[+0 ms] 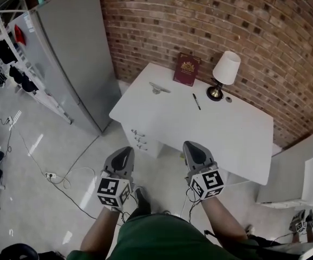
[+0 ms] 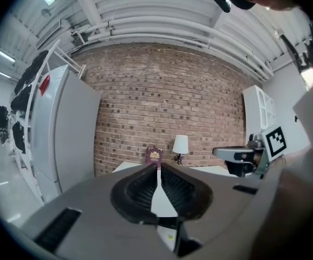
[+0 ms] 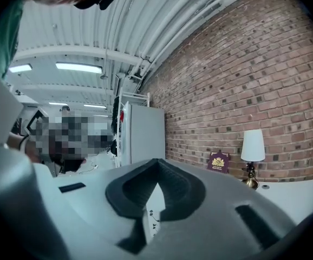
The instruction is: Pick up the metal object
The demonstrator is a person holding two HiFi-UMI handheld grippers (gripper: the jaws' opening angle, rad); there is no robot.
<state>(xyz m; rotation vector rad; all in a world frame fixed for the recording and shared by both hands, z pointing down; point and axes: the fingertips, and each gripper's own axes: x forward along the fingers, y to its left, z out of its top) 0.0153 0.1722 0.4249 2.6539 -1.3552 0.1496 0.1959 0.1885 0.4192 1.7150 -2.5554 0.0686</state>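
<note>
Holding both tongs shut and empty, left gripper point(image 1: 127, 151) and right gripper point(image 1: 193, 148). Metal object point(image 1: 157, 88) at the desk's point(image 1: 200, 134) 11 o'clock only shows in the head view; the book's point(image 1: 187, 69) gold print is unreadable.

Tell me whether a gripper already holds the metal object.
No, the metal object lies on the table, apart from the left gripper and right gripper.

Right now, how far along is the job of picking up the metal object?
Nothing looks done yet: the metal object lies untouched on the white desk, near its far left corner. In hand: left gripper and right gripper are shut, empty, short of the desk. Left: reach, open, grasp, lift.
</note>
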